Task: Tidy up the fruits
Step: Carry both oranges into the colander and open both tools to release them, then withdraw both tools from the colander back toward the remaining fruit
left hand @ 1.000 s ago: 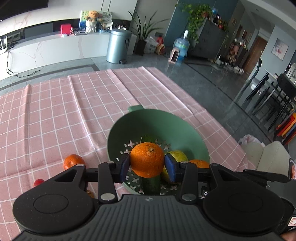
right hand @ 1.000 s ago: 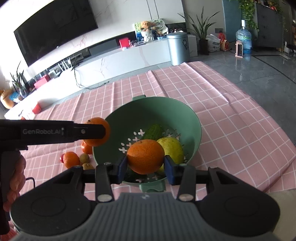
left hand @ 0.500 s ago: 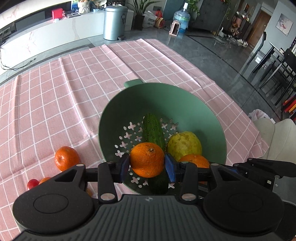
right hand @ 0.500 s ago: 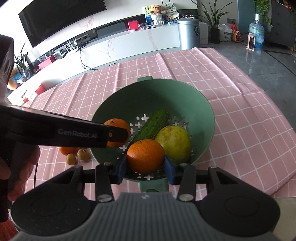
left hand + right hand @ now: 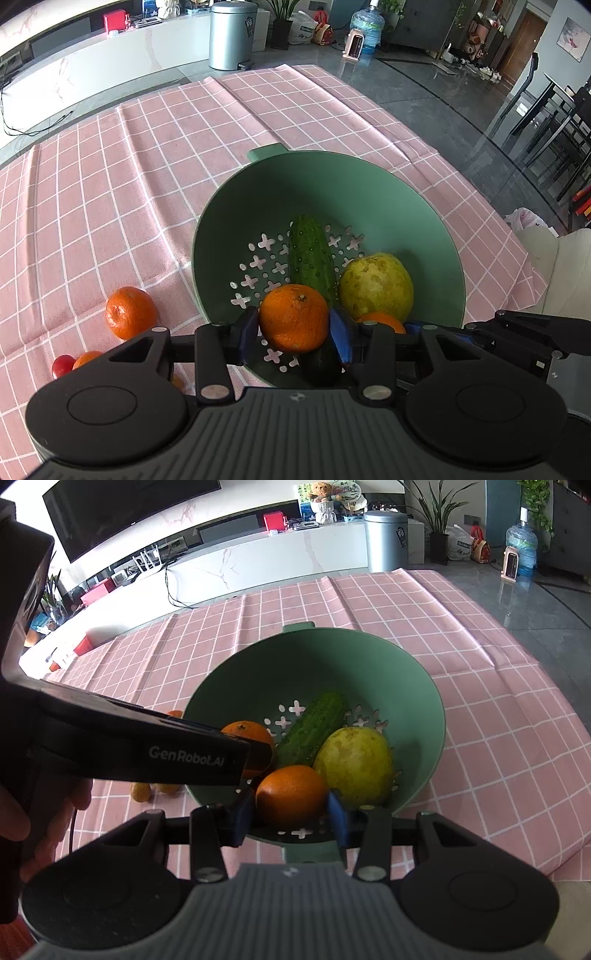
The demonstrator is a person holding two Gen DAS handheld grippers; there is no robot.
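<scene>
while the left wrist view looks down over the table (image 5: 110, 177), the left hand-held gripper (image 5: 293, 330) pinches an orange (image 5: 293, 317) between its blue pads (image 5: 246, 334), right over the near inside of the green colander (image 5: 369, 192). inside the colander a cucumber (image 5: 310, 254) lies pointing toward 12 o'clock, and a yellow-green pear (image 5: 375, 288) sits at 3 o'clock of the held orange, touching the cucumber. a second orange (image 5: 380, 319) peeks out just under the pear, with part of the right tool beside it at 3 o'clock. out on the pink checked cloth, at 9 o'clock of the colander, sits a loose orange (image 5: 130, 312); a small red fruit (image 5: 62, 365) and another small orange fruit (image 5: 86, 359) lie at 7 o'clock of it.

in the right wrist view, the right hand-held gripper (image 5: 291, 806) pinches its own orange (image 5: 291, 797) low over the near edge of the colander (image 5: 351, 657). the pear (image 5: 352, 766) touches this orange at 2 o'clock, and the cucumber (image 5: 314, 727) slants toward 1 o'clock behind them. the left hand-held gripper (image 5: 258, 755) reaches in from 9 o'clock, closed on its orange (image 5: 245, 733) above the colander's left side. two small tan fruits (image 5: 141, 792) rest on the cloth at 8 o'clock of the colander.
</scene>
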